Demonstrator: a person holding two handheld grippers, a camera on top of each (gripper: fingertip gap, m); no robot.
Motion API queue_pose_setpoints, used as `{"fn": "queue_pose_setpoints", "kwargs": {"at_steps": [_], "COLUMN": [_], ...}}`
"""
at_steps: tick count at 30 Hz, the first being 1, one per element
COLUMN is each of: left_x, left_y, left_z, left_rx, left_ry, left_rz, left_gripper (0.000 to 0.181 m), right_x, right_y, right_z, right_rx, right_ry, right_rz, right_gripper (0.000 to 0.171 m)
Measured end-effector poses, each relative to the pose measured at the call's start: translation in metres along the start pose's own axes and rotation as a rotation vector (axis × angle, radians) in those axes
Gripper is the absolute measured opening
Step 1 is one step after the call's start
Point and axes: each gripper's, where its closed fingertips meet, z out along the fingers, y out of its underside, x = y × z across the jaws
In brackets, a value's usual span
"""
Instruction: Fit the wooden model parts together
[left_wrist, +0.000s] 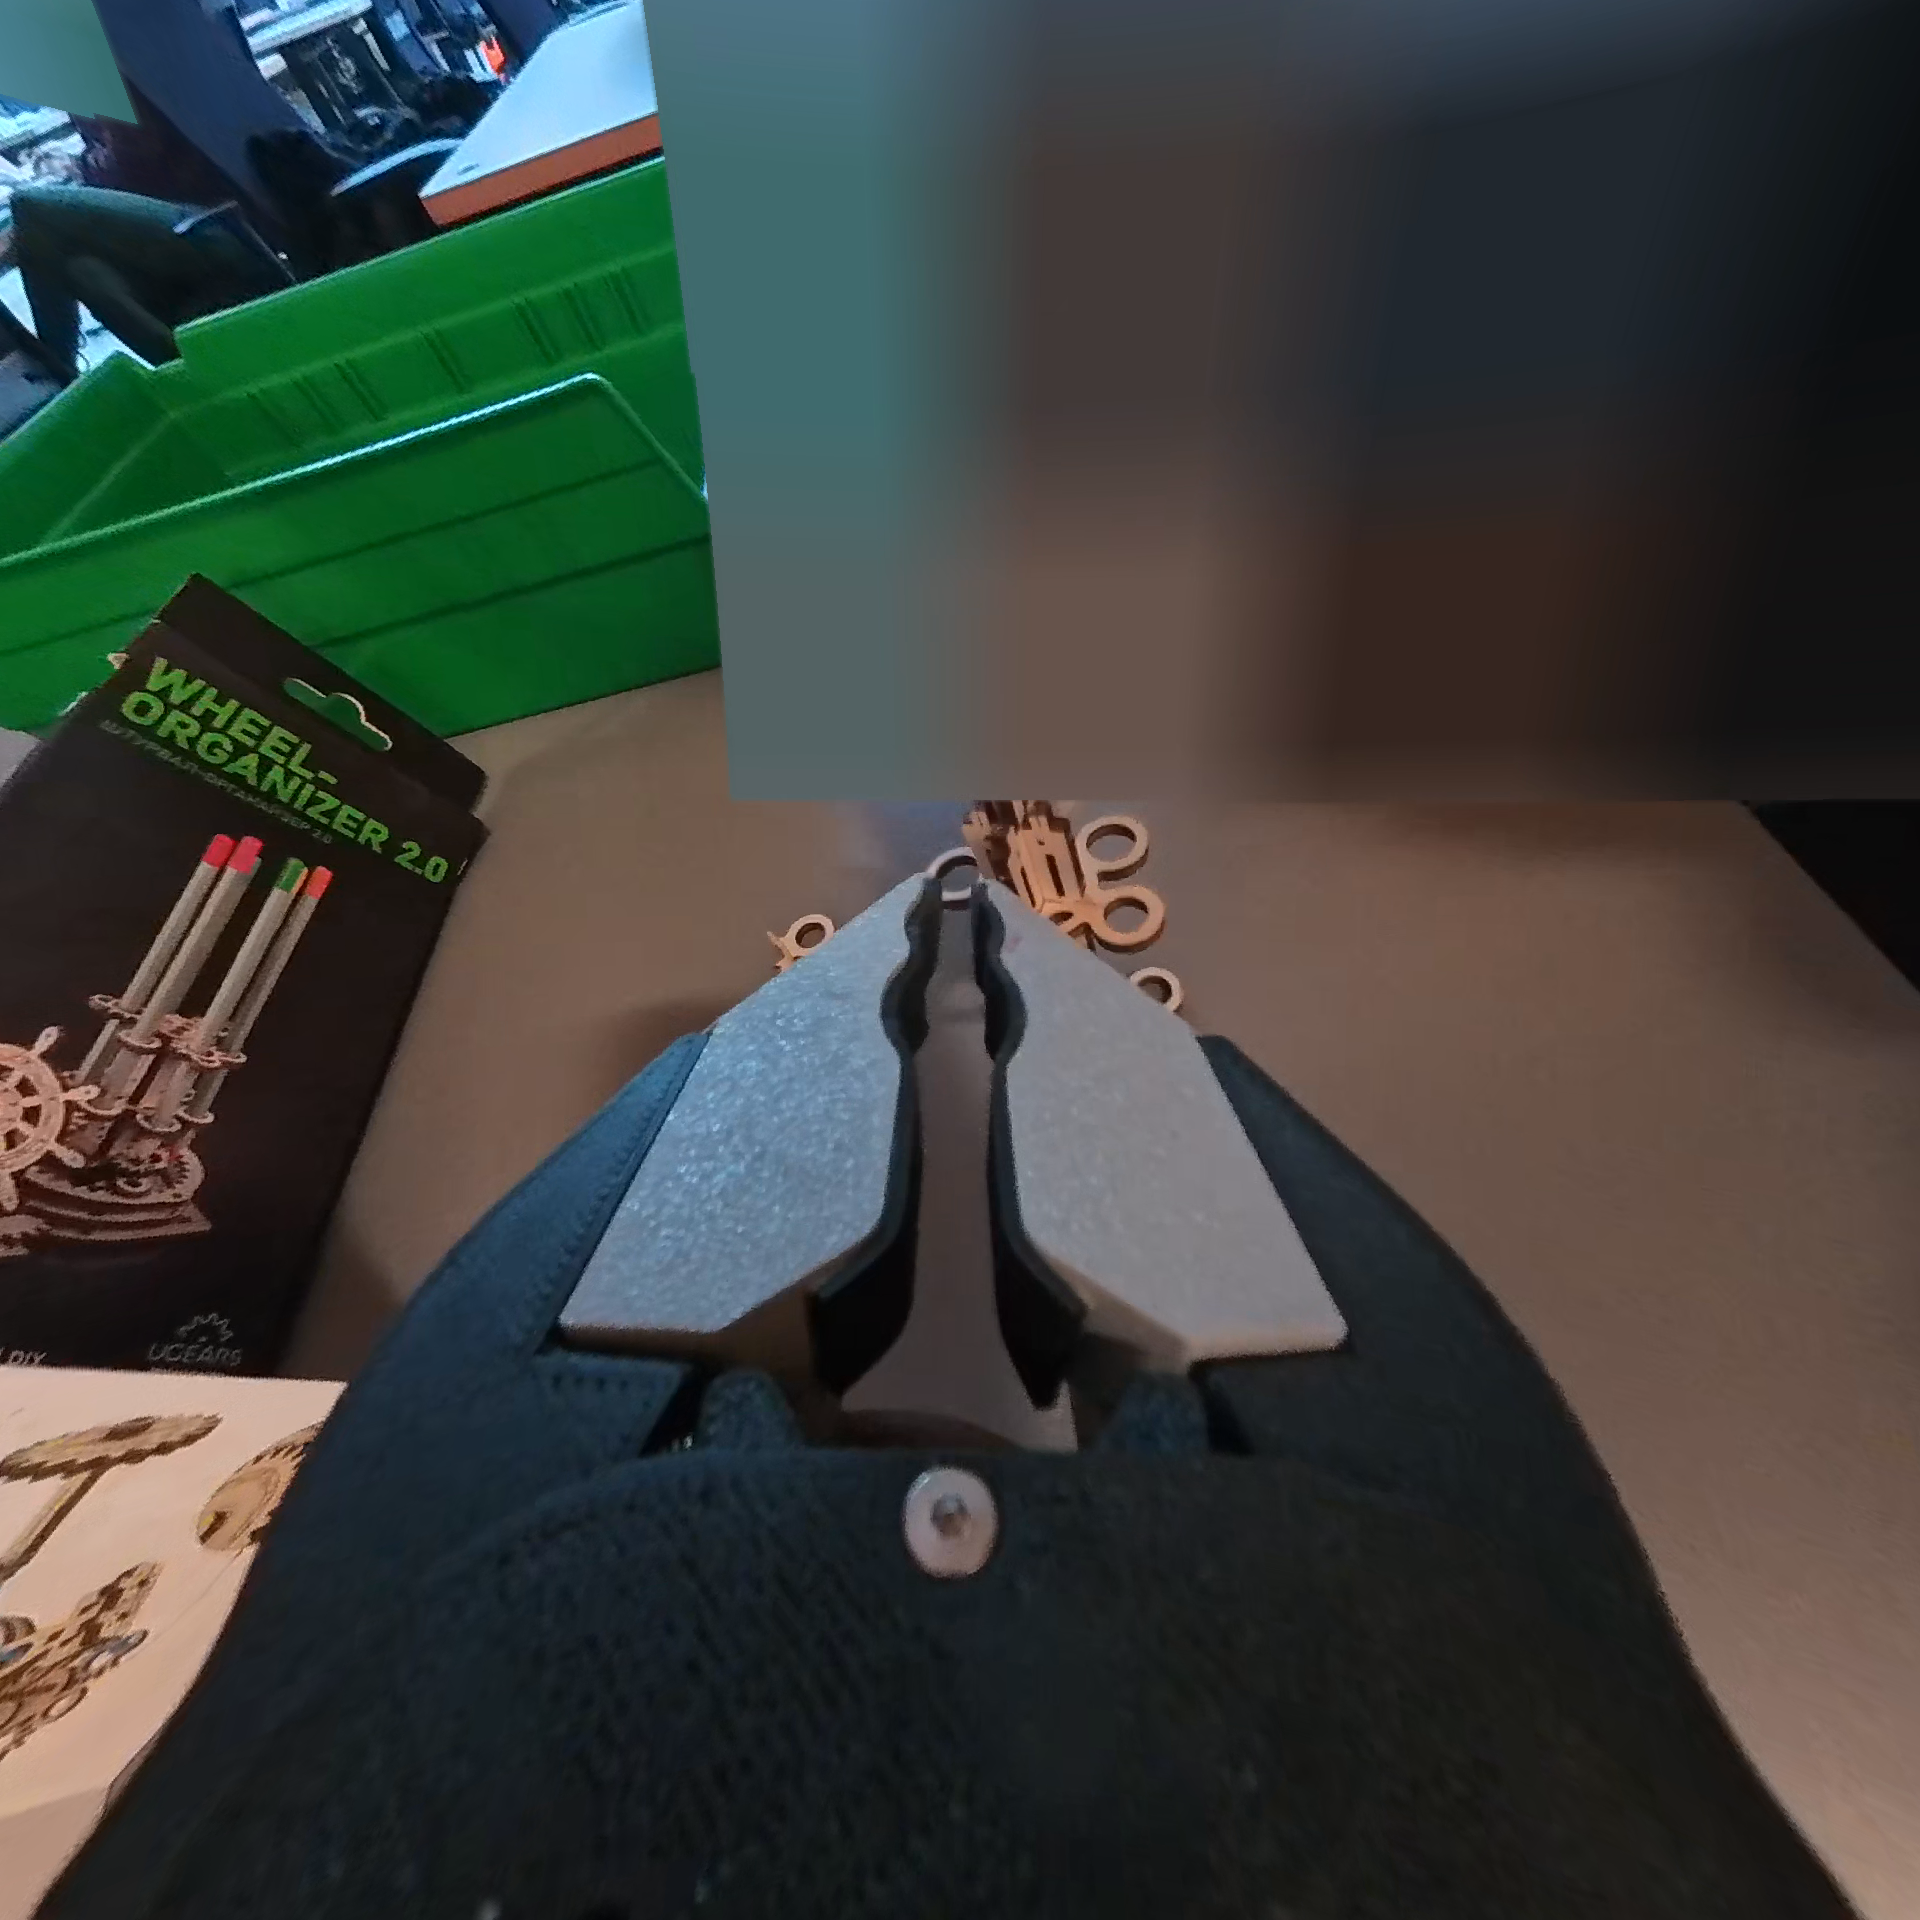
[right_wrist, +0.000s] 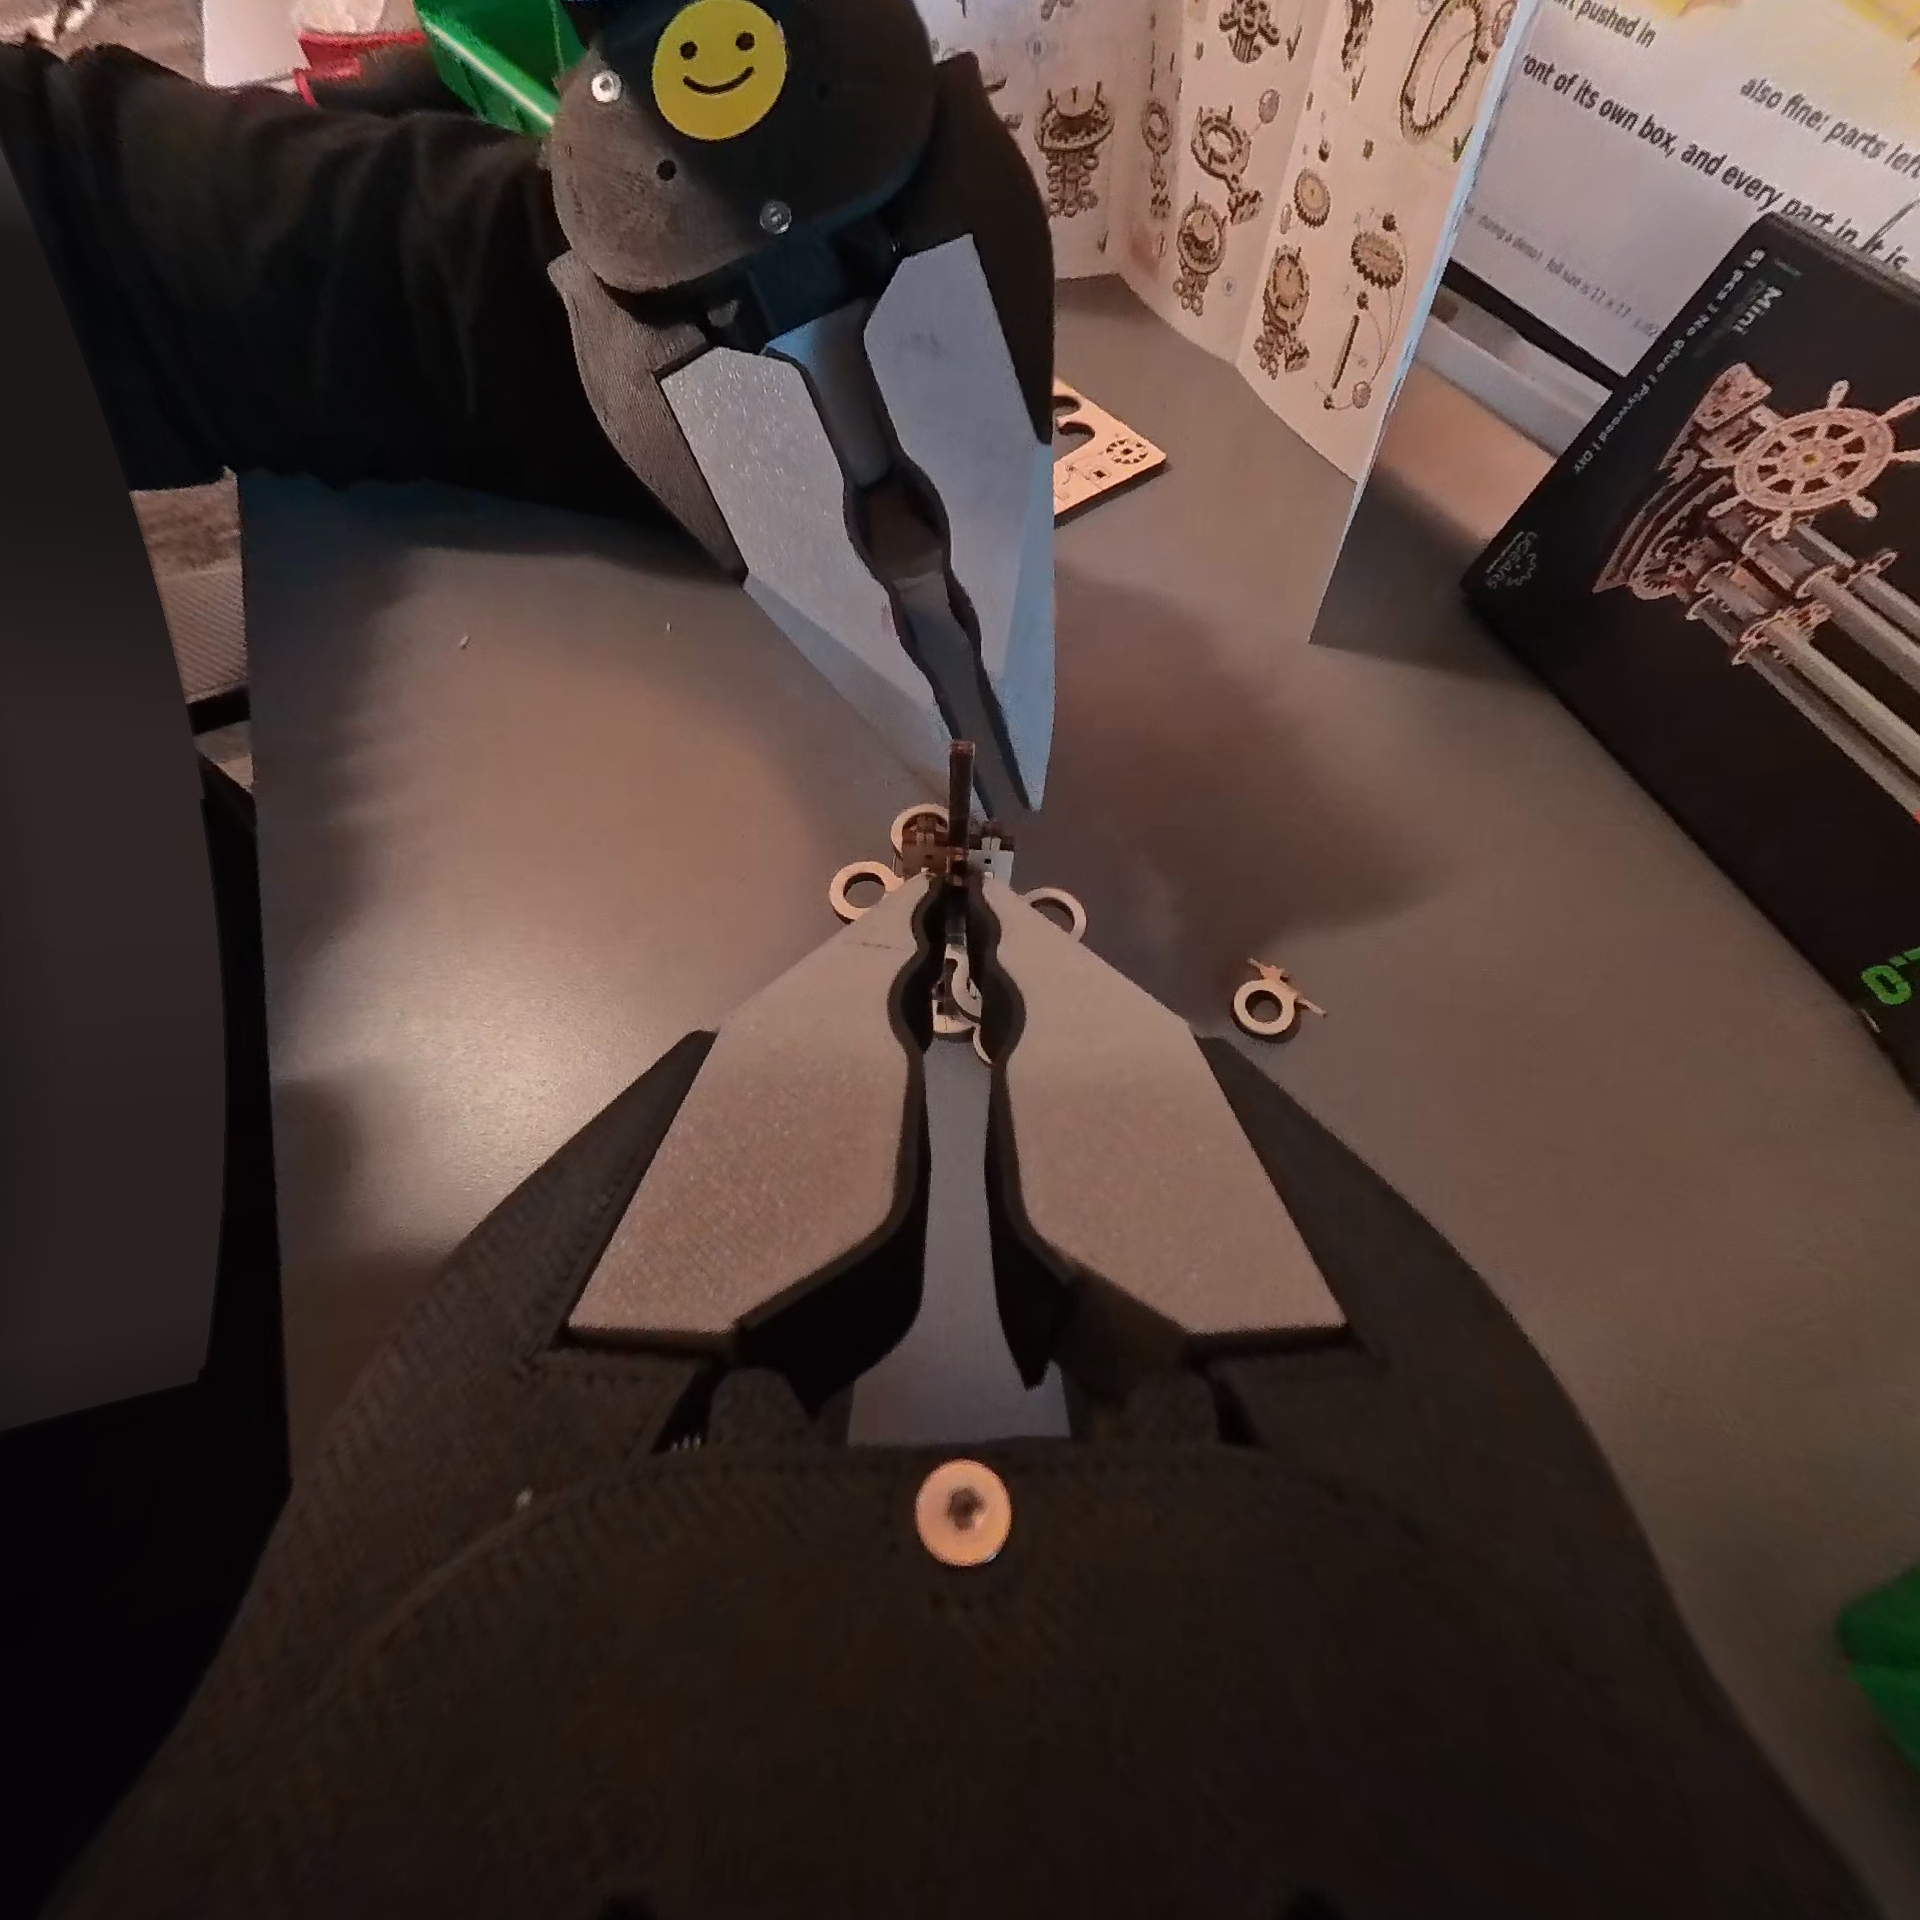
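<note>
In the left wrist view my left gripper (left_wrist: 961, 902) is shut on a small wooden ring piece (left_wrist: 948, 862) at its tips. Just beyond it stands a part-built wooden assembly (left_wrist: 1039, 862) with ring-shaped lobes. In the right wrist view my right gripper (right_wrist: 961, 906) is shut on that assembly (right_wrist: 935, 847), low on the table. The left gripper (right_wrist: 1003, 800) comes down from above, and its ring piece (right_wrist: 961, 784) shows edge-on, right over the assembly. A blurred patch hides the right gripper in the left wrist view.
Loose ring pieces (left_wrist: 802, 933) (right_wrist: 1273, 1003) lie on the grey table (right_wrist: 520, 831). A black kit box (left_wrist: 208, 987) (right_wrist: 1714, 571) lies to one side, with a green bin (left_wrist: 364, 499) behind it. A folded instruction sheet (right_wrist: 1299, 208) stands upright, and a cut-out wooden sheet (right_wrist: 1101, 457) lies near it.
</note>
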Motion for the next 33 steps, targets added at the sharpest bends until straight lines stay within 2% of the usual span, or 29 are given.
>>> {"fn": "queue_pose_setpoints", "kwargs": {"at_steps": [33], "left_x": [-0.0014], "left_y": [-0.0042], "left_z": [-0.0043], "left_rx": [0.009], "left_ry": [0.011], "left_rz": [0.0], "left_gripper": [0.0], "right_x": [0.0018], "right_y": [-0.0012], "right_z": [0.0025], "right_rx": [0.009], "right_ry": [0.018], "right_rz": [0.02], "right_gripper": [0.0]}}
